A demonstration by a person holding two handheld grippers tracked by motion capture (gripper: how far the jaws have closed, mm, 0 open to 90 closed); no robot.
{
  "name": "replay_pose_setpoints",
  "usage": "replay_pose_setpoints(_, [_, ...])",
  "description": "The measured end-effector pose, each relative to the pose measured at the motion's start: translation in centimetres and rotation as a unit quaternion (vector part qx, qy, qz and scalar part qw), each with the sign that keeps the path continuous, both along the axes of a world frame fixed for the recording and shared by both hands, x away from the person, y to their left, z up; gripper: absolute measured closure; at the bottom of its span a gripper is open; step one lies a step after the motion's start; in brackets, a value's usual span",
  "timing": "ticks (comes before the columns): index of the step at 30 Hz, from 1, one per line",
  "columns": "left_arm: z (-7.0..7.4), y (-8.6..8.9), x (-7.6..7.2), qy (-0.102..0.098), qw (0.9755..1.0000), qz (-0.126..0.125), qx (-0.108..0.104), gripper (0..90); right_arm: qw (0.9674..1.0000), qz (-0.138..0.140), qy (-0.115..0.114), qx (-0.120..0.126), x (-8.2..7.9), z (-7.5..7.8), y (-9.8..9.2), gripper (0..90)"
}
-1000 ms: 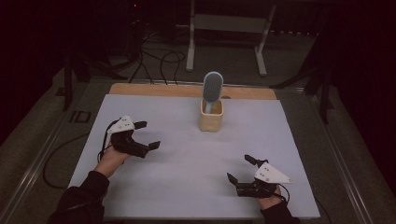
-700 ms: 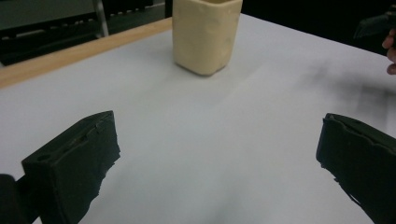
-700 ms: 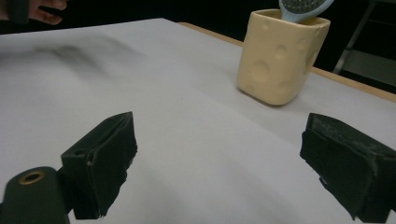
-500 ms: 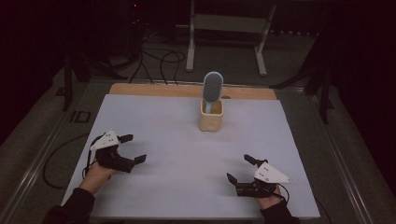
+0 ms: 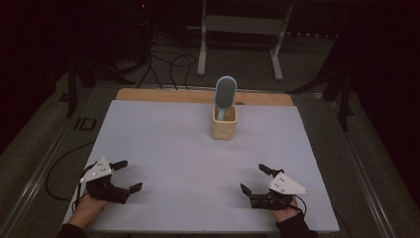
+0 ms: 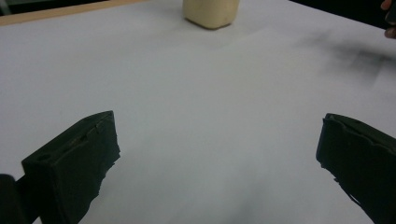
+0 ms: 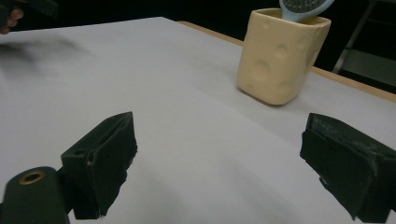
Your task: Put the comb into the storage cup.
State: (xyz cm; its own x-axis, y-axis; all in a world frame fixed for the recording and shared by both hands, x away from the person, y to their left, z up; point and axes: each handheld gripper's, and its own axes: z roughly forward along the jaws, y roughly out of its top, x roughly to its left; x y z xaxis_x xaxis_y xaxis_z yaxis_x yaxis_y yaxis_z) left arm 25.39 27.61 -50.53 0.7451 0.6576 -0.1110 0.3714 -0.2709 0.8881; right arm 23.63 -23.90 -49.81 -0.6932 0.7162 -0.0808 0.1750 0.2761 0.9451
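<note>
From above, the left gripper (image 5: 126, 175) and right gripper (image 5: 253, 179) rest near, jaws apart and empty; a yellow cup (image 5: 224, 122) holding a blue brush (image 5: 226, 91) stands far, centre. The left gripper view shows the cup (image 6: 211, 11) far ahead. The right gripper view shows it (image 7: 280, 56) far right.

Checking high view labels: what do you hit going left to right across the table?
Left claw → yellow cup with the blue brush standing in it → right claw.
</note>
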Motion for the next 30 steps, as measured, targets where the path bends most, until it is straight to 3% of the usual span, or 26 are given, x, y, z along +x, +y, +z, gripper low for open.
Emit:
replay_pose_setpoints(9, [-1.0,1.1,-2.5,0.008,0.9997,0.013,0.017,0.0,1.0000,0.003,0.000,-0.002,0.1,0.0,0.1,10.1])
replay_pose_setpoints(16, [-1.0,2.0,-3.3,0.006,0.9992,0.031,0.025,0.0,1.0000,0.002,0.000,-0.003,0.0,0.0,0.1,10.1])
replay_pose_setpoints(22, [-1.2,3.0,-3.7,0.005,0.9977,0.066,0.013,0.0,1.0000,0.003,0.000,-0.003,0.1,0.0,0.1,10.1])
replay_pose_setpoints(30, [-1.2,2.9,-4.0,-0.002,0.9967,0.078,0.023,0.0,1.0000,0.003,-0.001,-0.004,0.1,0.0,0.0,10.1])
